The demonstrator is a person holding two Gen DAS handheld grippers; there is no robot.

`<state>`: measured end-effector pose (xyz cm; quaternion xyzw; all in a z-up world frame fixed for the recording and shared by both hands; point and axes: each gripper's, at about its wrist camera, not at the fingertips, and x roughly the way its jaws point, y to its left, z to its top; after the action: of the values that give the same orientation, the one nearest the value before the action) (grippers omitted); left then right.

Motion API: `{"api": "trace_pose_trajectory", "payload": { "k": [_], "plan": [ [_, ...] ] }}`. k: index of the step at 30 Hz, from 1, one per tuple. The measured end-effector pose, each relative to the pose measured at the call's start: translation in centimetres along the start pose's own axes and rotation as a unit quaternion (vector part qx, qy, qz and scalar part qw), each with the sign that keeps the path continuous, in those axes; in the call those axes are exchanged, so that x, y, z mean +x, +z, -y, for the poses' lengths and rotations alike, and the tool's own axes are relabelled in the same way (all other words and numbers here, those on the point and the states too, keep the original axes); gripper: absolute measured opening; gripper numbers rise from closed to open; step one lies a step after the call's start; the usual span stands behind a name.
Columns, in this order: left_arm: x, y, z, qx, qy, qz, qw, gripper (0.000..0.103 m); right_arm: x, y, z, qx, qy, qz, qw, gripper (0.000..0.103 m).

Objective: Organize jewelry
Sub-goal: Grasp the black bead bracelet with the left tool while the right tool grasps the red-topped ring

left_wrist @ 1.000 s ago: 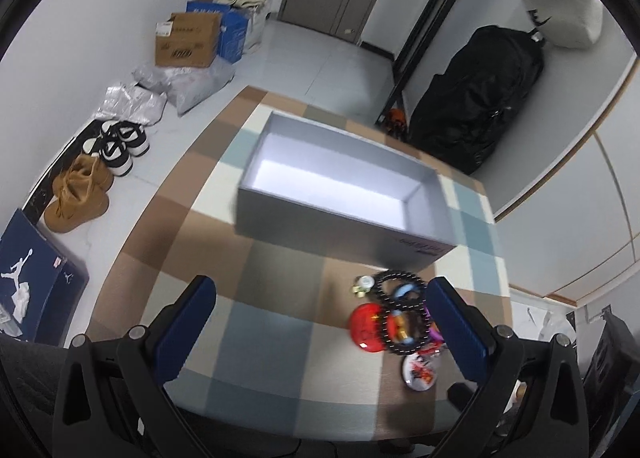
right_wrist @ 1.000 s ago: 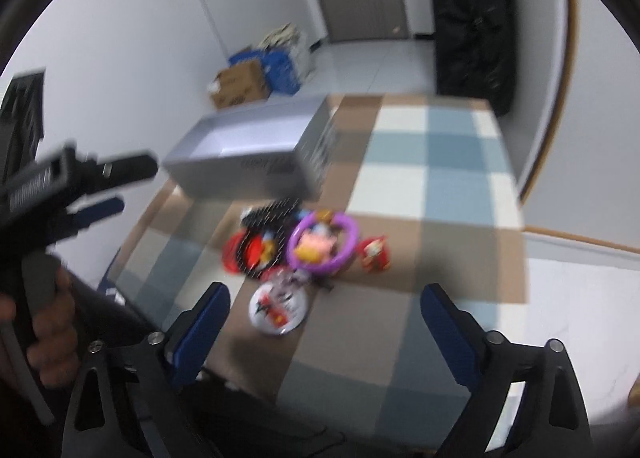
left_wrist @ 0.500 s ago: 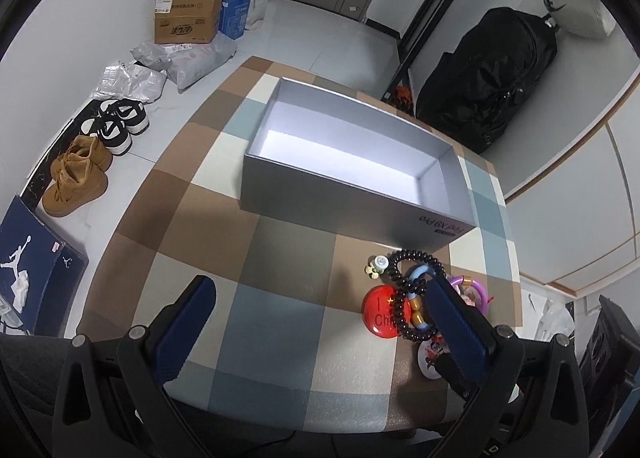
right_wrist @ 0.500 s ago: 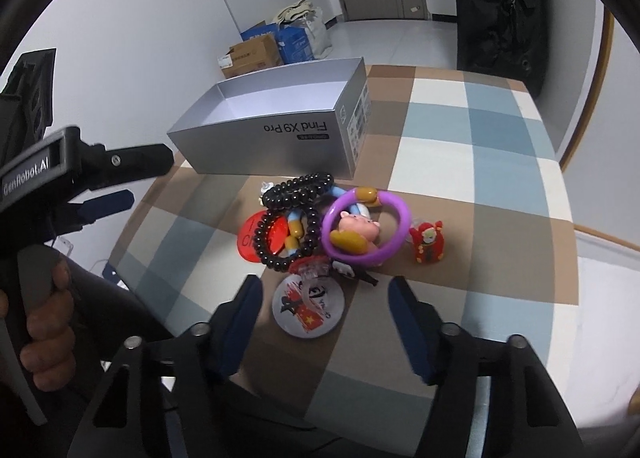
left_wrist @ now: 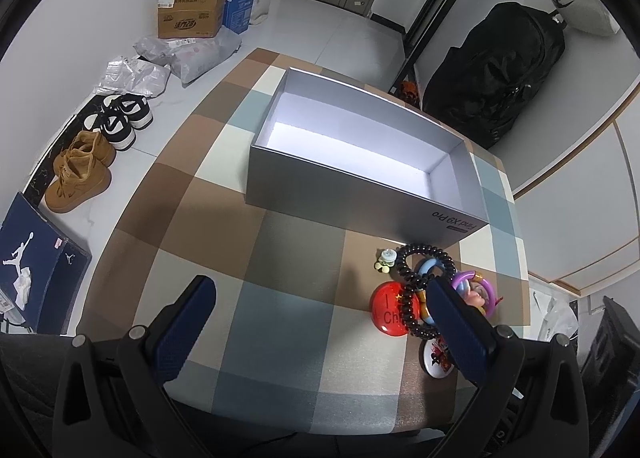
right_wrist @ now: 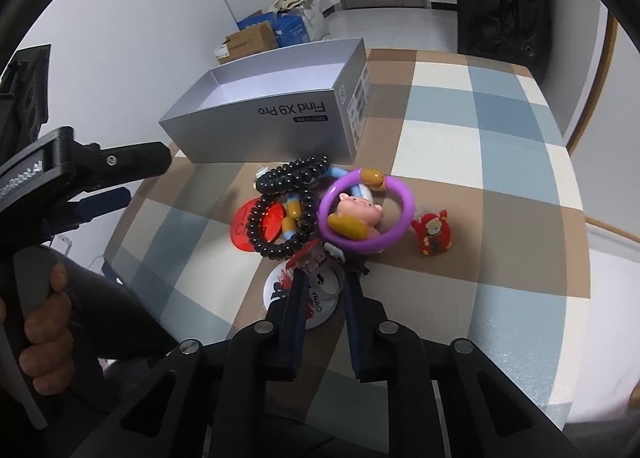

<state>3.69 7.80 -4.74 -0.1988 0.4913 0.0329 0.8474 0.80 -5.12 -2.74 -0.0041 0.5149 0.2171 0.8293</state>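
My right gripper (right_wrist: 323,278) had just been closing. Its two fingers stood close together over the white badge (right_wrist: 280,290), with a small clear-and-red piece (right_wrist: 311,258) at their tips. I could not tell whether the pads pressed on anything. My left gripper (left_wrist: 320,284) was spread wide above the checked table (left_wrist: 280,318), with nothing between its fingers.

The jewelry lay in one heap just in front of the one grey box (left_wrist: 360,194), which stood open with nothing in it that I could see. I counted two round badges, the white one and a red one (right_wrist: 276,220). There was one purple ring (right_wrist: 404,214) with a pink pig figure (right_wrist: 358,212) inside it. A blue and yellow bead bracelet (right_wrist: 291,212) lay under the black beads (right_wrist: 280,248). The black beads made two loops, and I could not tell whether they were one string or two. One red Santa figure (right_wrist: 432,233) stood apart, just beside the purple ring. One small pale charm (left_wrist: 386,260) lay beside the beads, near the box.
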Motion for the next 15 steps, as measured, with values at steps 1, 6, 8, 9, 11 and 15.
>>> {"api": "trace_pose_trajectory", "payload": {
  "k": [1, 6, 8, 9, 11, 15],
  "plan": [
    [0.06, 0.00, 0.01, 0.000, 0.001, 0.000, 1.0000, 0.102, -0.10, 0.00, -0.06, 0.000, 0.001, 0.001, 1.000, 0.016],
    [0.39, -0.16, -0.05, 0.002, 0.003, -0.007, 1.0000, 0.102, -0.21, 0.01, -0.29, -0.004, 0.012, -0.001, 1.000, 0.014],
    [0.49, -0.21, -0.15, 0.003, 0.005, -0.010, 0.9999, 0.102, -0.44, -0.08, -0.48, -0.007, 0.014, 0.002, 1.000, 0.007],
    [0.55, -0.24, -0.12, 0.004, 0.006, -0.010, 0.9999, 0.102, -0.50, -0.10, -0.54, -0.008, 0.015, 0.003, 1.000, 0.007],
    [0.68, -0.31, -0.15, 0.006, 0.007, -0.012, 0.9999, 0.102, -0.57, -0.12, -0.50, -0.008, 0.015, 0.004, 1.000, 0.006],
    [0.94, -0.39, 0.00, 0.015, -0.002, -0.017, 0.9997, 0.100, -0.82, -0.05, -0.34, -0.006, 0.021, 0.007, 1.000, 0.005]
  ]
}}
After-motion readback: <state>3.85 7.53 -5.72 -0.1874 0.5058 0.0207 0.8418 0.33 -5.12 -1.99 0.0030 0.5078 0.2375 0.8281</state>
